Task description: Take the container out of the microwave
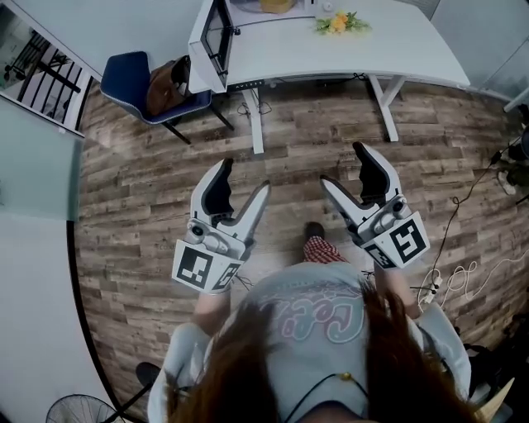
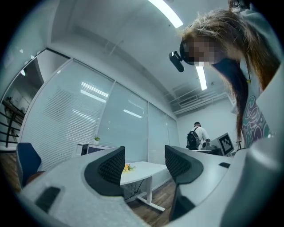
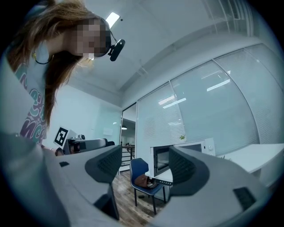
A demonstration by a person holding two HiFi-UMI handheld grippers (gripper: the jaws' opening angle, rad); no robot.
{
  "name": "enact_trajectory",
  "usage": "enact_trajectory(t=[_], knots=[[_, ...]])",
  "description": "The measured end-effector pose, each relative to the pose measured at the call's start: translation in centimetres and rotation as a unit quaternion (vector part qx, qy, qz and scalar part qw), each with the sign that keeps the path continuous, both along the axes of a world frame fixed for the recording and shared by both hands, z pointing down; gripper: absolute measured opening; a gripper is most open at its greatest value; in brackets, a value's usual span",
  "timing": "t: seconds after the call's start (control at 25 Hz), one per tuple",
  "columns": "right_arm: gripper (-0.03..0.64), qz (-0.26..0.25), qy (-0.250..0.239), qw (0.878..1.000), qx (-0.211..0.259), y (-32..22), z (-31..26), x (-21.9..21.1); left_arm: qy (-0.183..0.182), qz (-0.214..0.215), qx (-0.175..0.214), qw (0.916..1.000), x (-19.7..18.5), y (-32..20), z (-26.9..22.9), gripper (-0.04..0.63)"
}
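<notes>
The wood plank floor (image 1: 149,165) takes up most of what I see from my head. Across it stands the white counter (image 1: 397,49), on white legs, at the far side of the floor from me.

The microwave (image 1: 208,45) sits on the counter's left end, as the head view shows it. In the right gripper view its dark front faces out past that end of the counter. No view shows me inside it, so I cannot tell where the container is. All I can say is that neither of my tools has it.

A blue chair (image 1: 124,78) stands on the floor just beside the counter's left end, below the microwave's front.

My left hand-held gripper (image 1: 245,175) hangs over the floor, well short of the counter and pointed roughly toward its left half. Its jaws are spread wide, and its own view shows only open room between them. My right hand-held gripper (image 1: 340,163) is level with it, also well short of the counter. Its jaws are likewise spread and empty. In its own view the chair and the microwave show far off in the gap.

A brown bag (image 1: 165,83) lies on the chair's seat.

A small bunch of yellow flowers (image 1: 339,22) rests on the counter top, right of the microwave.
</notes>
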State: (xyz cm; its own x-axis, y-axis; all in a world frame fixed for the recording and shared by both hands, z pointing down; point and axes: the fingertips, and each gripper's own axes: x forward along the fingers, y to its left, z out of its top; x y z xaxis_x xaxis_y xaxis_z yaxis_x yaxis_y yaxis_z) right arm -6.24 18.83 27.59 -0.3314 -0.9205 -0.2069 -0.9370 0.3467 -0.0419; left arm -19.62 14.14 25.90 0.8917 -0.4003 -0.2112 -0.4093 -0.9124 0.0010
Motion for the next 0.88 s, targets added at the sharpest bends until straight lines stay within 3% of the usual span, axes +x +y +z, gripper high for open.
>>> enact_trajectory(t=[0.88], knots=[[0.316, -0.048, 0.001, 0.999, 0.0, -7.8, 0.4, 7.4, -0.006, -0.018, 0.006, 0.9998, 8.9, -6.5, 0.1, 0.255]])
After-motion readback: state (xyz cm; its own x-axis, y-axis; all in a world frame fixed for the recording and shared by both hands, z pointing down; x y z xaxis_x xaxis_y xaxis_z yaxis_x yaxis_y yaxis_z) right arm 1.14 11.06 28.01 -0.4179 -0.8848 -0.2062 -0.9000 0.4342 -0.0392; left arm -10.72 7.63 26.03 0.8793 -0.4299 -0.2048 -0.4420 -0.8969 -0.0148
